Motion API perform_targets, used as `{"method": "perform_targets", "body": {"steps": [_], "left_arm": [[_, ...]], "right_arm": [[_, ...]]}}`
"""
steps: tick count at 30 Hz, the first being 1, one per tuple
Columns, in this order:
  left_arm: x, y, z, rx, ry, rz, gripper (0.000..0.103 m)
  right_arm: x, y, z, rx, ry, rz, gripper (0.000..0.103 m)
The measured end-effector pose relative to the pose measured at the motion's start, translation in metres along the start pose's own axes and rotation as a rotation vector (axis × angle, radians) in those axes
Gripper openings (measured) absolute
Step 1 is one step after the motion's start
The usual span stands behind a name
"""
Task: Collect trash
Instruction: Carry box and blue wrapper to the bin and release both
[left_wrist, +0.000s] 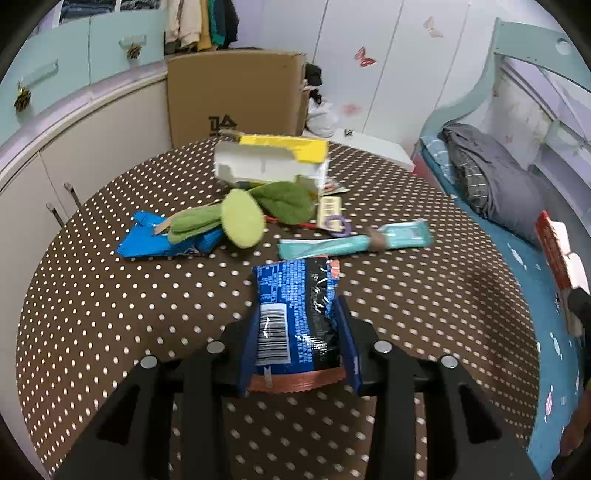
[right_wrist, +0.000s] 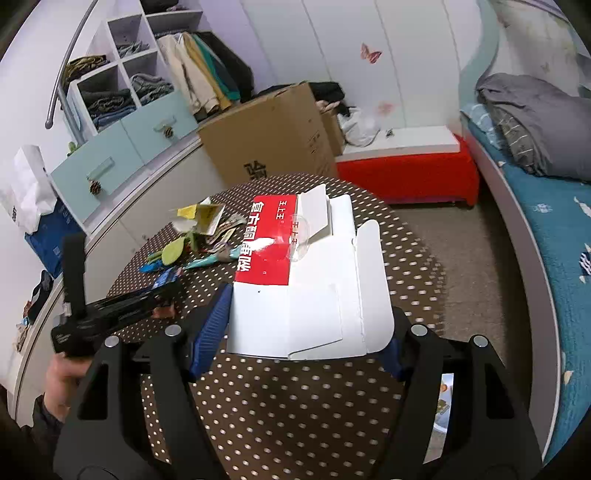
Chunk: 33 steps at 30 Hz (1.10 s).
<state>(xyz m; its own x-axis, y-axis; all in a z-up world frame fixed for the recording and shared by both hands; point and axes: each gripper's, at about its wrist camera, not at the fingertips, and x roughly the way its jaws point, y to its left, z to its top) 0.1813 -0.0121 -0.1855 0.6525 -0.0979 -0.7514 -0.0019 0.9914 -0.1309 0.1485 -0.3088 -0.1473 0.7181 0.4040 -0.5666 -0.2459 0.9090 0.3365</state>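
My left gripper (left_wrist: 297, 314) is shut on a blue and black snack wrapper (left_wrist: 295, 310) with a barcode, held just above the dotted table (left_wrist: 110, 314). My right gripper (right_wrist: 306, 314) is shut on a red and white cardboard box (right_wrist: 306, 280) with open flaps, held over the table (right_wrist: 295, 398). Loose trash lies at the table's far side: a blue wrapper (left_wrist: 162, 242), a green leaf and slice (left_wrist: 242, 218), a teal wrapper (left_wrist: 354, 240), a yellow and white carton (left_wrist: 273, 160). The left gripper also shows in the right wrist view (right_wrist: 162, 291).
A big cardboard box (left_wrist: 236, 92) stands behind the table. Cupboards (left_wrist: 74, 147) run along the left. A bed (left_wrist: 517, 221) with a grey blanket lies on the right. A red bench (right_wrist: 406, 173) stands by the far wall.
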Motion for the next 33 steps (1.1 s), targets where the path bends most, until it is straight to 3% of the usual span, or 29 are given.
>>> {"method": "perform_targets", "body": {"steps": [8,14,22,30,31,33], "left_arm": [[-0.044,-0.042,-0.002,0.055,-0.095,-0.038,0.038],[-0.064,-0.092,0.005,0.132,-0.142,-0.109,0.038],[-0.062,-0.166,0.008,0.229,-0.145,-0.193,0.038],[-0.045,-0.237,0.007,0.329,-0.115,-0.247,0.038],[-0.041,-0.248,0.006,0.343,-0.105,-0.254,0.038],[-0.032,-0.267,0.003,0.370,-0.086,-0.266,0.038]], "right_arm": [[-0.037,-0.030,0.002,0.034,-0.073,-0.042,0.069],[-0.058,-0.086,-0.003,0.124,-0.101,-0.129,0.069],[-0.038,-0.191,-0.040,0.309,-0.012,-0.251,0.069],[-0.001,-0.260,-0.082,0.459,0.068,-0.275,0.070],[0.004,-0.268,-0.088,0.480,0.079,-0.276,0.073],[0.016,-0.283,-0.099,0.525,0.108,-0.273,0.089]]}}
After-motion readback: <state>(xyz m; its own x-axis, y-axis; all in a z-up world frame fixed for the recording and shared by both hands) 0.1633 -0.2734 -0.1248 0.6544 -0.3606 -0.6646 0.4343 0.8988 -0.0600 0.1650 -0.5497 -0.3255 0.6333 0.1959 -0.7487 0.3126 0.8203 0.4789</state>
